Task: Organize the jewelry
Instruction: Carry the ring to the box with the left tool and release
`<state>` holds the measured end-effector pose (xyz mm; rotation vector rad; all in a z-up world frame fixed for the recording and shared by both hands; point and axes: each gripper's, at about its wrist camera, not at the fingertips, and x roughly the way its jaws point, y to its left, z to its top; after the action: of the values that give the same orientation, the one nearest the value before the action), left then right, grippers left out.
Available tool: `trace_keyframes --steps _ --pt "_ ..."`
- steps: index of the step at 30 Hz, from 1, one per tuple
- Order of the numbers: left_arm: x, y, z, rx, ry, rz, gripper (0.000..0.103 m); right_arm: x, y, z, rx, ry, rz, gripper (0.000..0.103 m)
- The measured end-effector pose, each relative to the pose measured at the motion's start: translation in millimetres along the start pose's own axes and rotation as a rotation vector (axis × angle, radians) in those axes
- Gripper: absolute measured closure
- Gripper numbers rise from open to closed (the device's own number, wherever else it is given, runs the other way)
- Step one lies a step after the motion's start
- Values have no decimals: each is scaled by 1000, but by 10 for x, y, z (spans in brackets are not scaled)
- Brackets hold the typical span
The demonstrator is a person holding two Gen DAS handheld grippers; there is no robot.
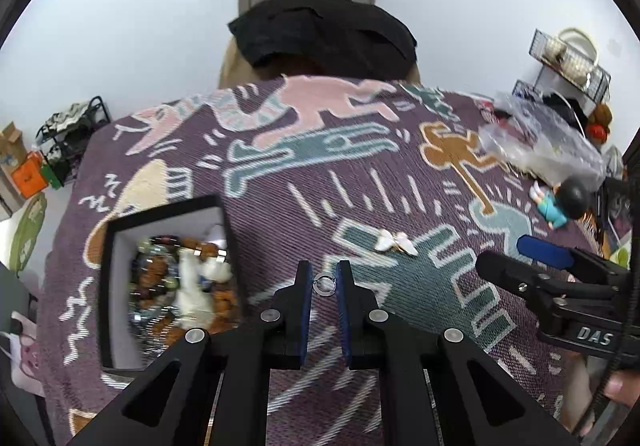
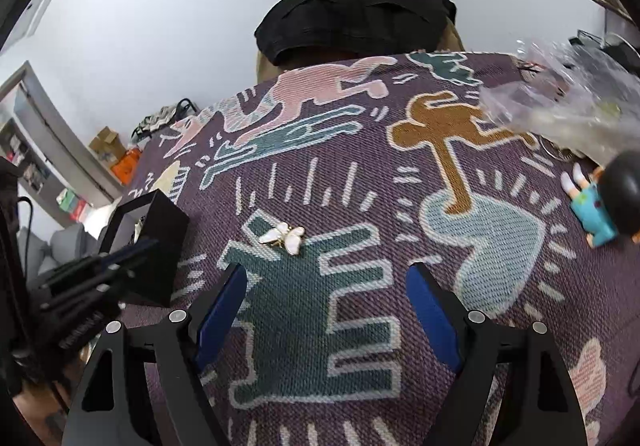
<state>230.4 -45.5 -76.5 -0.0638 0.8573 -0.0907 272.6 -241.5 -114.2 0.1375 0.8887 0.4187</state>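
Note:
My left gripper [image 1: 324, 277] is shut on a small silver ring [image 1: 324, 283], held between its blue pads above the patterned cloth. A black jewelry box [image 1: 107, 286] with a white lining stands open to its left, full of bead bracelets and a white piece. A white butterfly brooch [image 1: 397, 242] lies on the cloth ahead to the right; it also shows in the right wrist view [image 2: 283, 237]. My right gripper [image 2: 326, 282] is open and empty, just short of the brooch. The box [image 2: 160, 242] sits at its left, beside the left gripper [image 2: 120, 258].
A purple patterned cloth [image 1: 320, 173] covers the table. A toy figure in teal [image 1: 560, 201] lies at the right, with crumpled clear plastic bags [image 1: 540, 141] behind it. A chair with black cloth [image 1: 324, 33] stands past the far edge. Wire racks stand at the right.

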Motion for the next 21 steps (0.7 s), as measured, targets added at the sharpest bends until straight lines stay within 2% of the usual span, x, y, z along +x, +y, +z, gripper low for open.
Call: trace_keyframes --steps 4,9,21 --pt "-108 149 28 -20 -21 11 91 73 54 55 -20 16 0 21" --pt "-227 342 38 -52 -46 13 91 249 107 130 -33 65 7 26" --pt "-253 658 -31 -100 -52 30 91 652 442 269 -94 121 -68 27"
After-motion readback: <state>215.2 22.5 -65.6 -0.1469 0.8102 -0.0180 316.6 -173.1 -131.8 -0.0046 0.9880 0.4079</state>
